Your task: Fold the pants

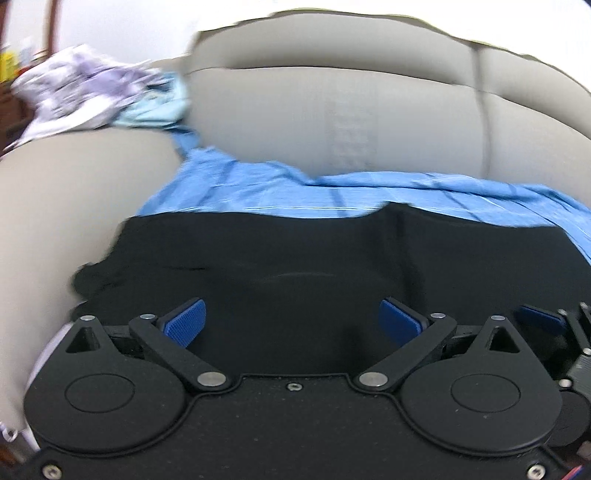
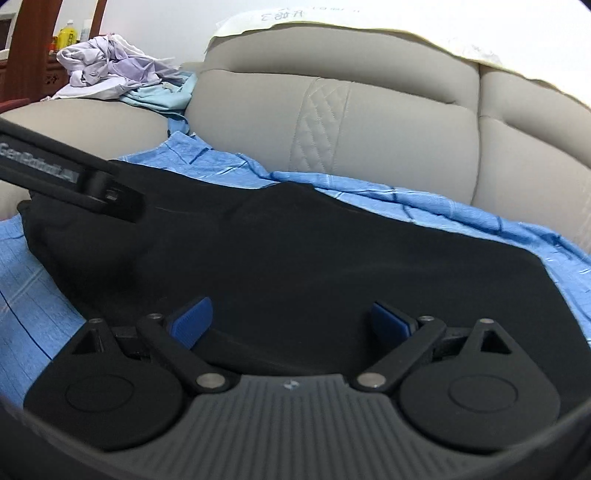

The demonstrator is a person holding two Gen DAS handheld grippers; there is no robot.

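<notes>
Left gripper (image 1: 291, 325) spread wide over black pants (image 1: 280, 251), right gripper (image 2: 291, 325) equally wide, both holding nothing

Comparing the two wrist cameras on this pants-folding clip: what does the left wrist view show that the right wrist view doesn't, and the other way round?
Only the left wrist view shows the right gripper's blue pad at its right edge, beside the open left gripper; the picture is motion-blurred.

Only the right wrist view shows the left gripper's body crossing in from the left above the pants, a yellow bottle behind the clothes, the stitched panel on the sofa back, and the open right gripper.

Both show the black pants spread on a blue cloth on the grey sofa, with a pile of clothes on the armrest.
</notes>
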